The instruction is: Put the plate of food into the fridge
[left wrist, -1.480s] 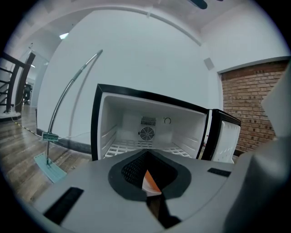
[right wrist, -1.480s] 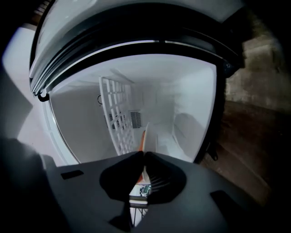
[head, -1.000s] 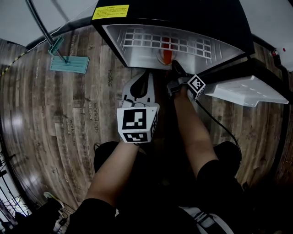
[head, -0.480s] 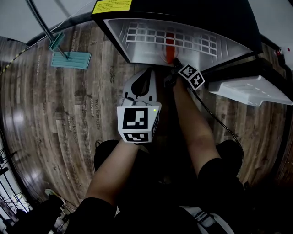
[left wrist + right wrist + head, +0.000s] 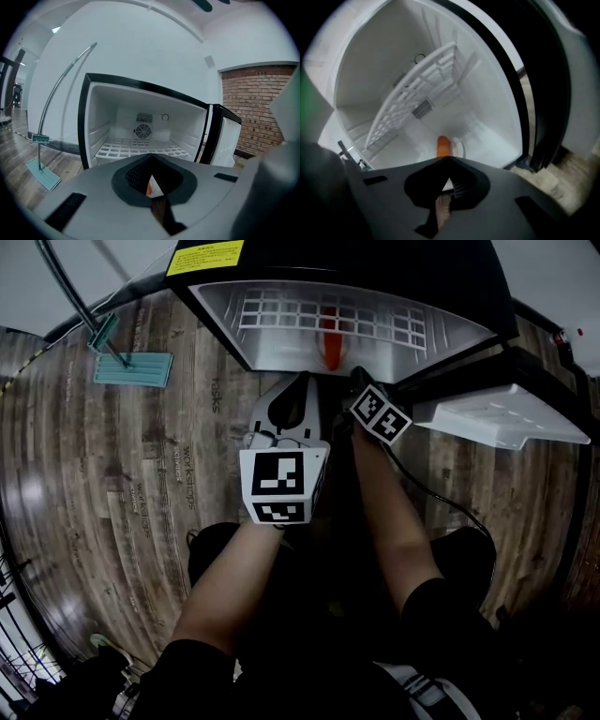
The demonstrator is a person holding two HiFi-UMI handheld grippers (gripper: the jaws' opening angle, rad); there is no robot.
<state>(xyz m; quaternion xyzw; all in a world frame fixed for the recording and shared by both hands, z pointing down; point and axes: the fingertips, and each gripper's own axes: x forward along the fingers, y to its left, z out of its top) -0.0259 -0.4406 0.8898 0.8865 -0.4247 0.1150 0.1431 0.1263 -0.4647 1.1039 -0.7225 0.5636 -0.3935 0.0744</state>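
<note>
– Plate (image 5: 458,147) with orange food (image 5: 443,146): where?
– Inside fridge (image 5: 375,263), down on the compartment floor, under wire shelf (image 5: 136,150). Shows in the head view as an orange streak behind the shelf grid. Touched by neither gripper.
– Right gripper (image 5: 449,180)?
– Dark, just outside the fridge mouth, pointed straight at the plate. Closed up, with nothing between the jaws; only a sliver of white and wood visible through the slit.
– Left gripper (image 5: 152,180)?
– Pale grey, held lower and nearer the body, also facing the open compartment. Closed and empty too. Glimpse of orange and white past the tips, probably the plate farther off rather than anything held.
– Door (image 5: 497,418)?
– Swung wide to the right, white lining facing up.
– How far along, then?
– Looks essentially finished: set inside and held by nothing. Left to do, most likely, only drawing both arms clear. Perhaps shutting the door as well, though not asked for in the task sentence.
– Anything else nearby?
– Wooden floor (image 5: 141,493), and teal mop head (image 5: 131,371) lying well to the left of the fridge.
</note>
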